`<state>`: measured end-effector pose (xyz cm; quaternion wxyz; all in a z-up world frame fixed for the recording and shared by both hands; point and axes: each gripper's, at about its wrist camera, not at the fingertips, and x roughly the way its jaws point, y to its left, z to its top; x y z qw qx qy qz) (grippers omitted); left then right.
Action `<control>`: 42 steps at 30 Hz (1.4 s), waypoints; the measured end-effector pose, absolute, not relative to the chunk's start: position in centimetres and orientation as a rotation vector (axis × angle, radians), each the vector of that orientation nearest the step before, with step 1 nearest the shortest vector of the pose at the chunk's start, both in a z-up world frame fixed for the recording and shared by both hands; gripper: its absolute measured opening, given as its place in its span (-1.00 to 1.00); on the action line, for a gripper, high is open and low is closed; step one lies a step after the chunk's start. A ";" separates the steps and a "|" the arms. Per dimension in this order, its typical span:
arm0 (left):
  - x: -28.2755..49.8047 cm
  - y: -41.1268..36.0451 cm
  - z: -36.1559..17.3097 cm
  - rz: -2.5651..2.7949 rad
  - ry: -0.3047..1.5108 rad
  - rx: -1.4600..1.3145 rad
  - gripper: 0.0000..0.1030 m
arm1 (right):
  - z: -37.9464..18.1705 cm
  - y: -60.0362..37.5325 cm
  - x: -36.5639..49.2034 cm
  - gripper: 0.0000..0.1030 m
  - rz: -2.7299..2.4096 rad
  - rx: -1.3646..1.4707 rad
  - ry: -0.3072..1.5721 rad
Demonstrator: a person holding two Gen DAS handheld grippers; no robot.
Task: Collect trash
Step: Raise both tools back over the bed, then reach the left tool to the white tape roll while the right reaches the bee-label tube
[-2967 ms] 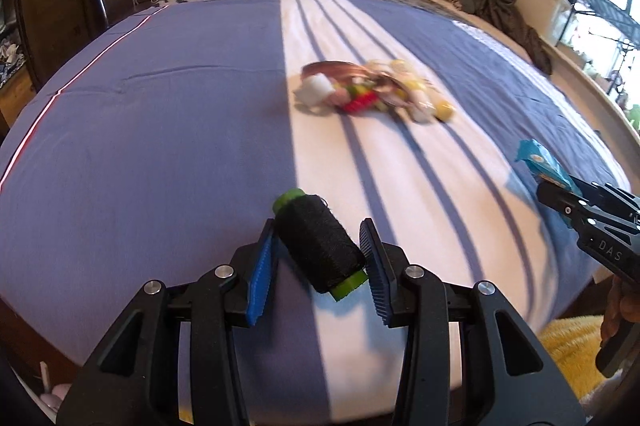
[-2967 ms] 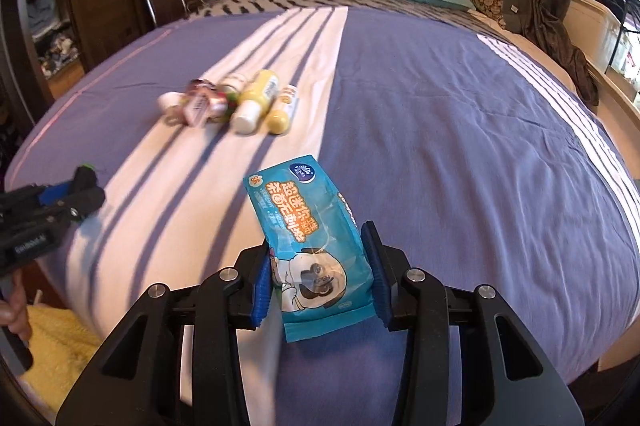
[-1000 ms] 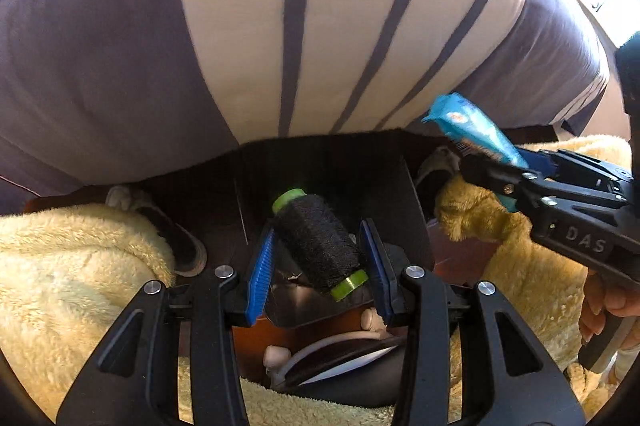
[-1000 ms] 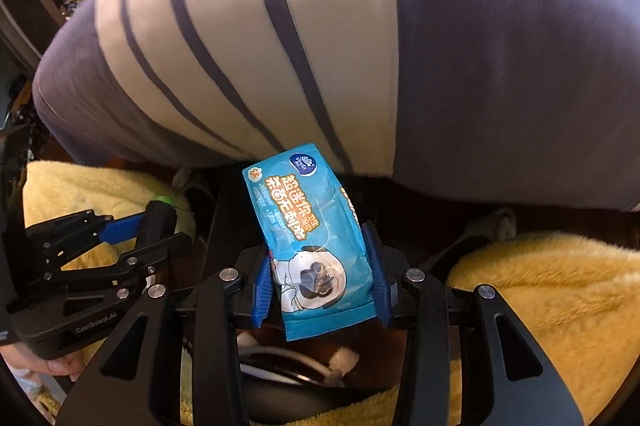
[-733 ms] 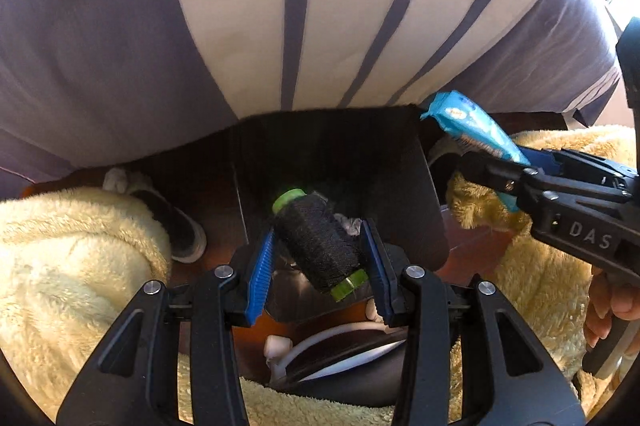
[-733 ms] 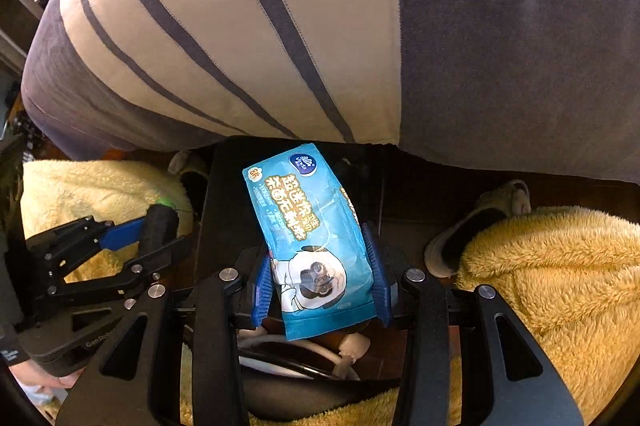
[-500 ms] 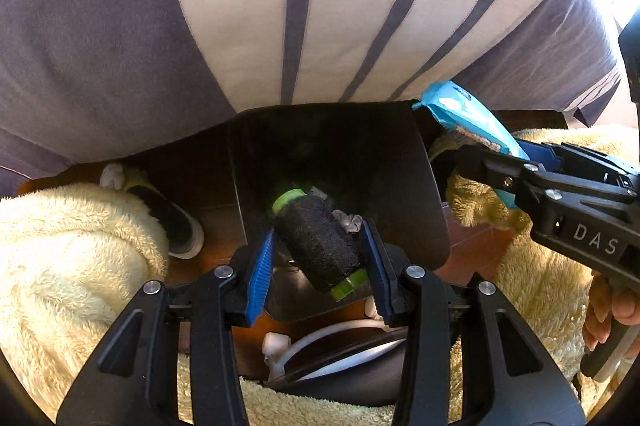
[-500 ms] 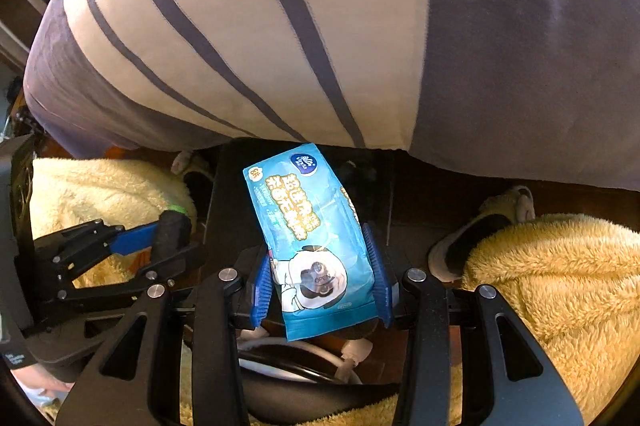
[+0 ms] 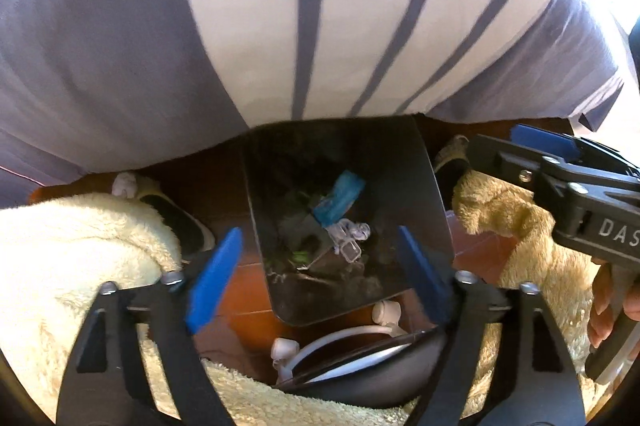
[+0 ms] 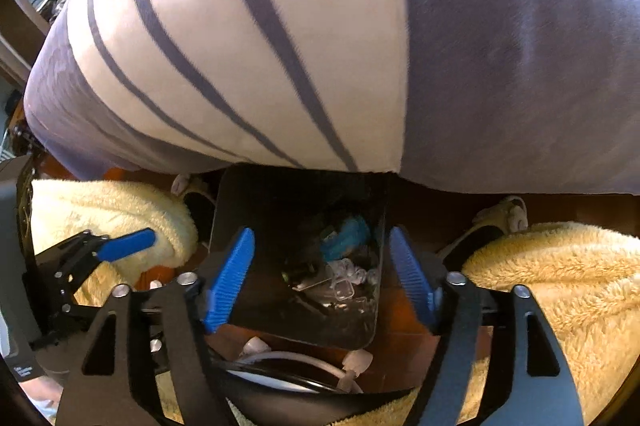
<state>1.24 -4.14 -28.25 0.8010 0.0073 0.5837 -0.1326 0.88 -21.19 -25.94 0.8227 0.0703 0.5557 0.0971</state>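
A: Both drops done? Our left tool (image 9: pixel 316 272) and right tool (image 10: pixel 320 276) have just sprung apart, nothing between them.

B: Yep, blue packet (image 9: pixel 339 199) now lies in the black bin (image 9: pixel 424 209) below, near the bed (image 9: pixel 200 25). More trash next.

Bin (image 9: pixel 424 185) contents murky; bed (image 9: pixel 240 5) edge-cropped.

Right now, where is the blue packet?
In both wrist views the blue packet lies inside the black bin on the floor at the bed's edge, just above some clear plastic scraps.
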 end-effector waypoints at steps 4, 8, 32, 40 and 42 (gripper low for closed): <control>1.3 -4.0 -26.9 -0.286 1.210 0.024 0.81 | -24.7 -21.8 0.6 0.72 0.184 0.151 1.133; 1.4 -3.8 -24.9 -0.274 1.151 0.053 0.84 | -22.8 -22.2 0.2 0.78 0.168 0.138 1.080; 5.2 -0.3 -10.1 -0.188 0.816 0.015 0.84 | -10.2 -25.4 4.5 0.87 0.110 0.079 0.769; 10.4 -0.1 -9.3 -0.166 0.808 0.029 0.84 | -9.2 -25.4 9.2 0.87 0.096 0.075 0.754; 11.9 0.0 -9.4 -0.160 0.812 0.034 0.84 | -9.1 -25.2 10.9 0.87 0.093 0.076 0.758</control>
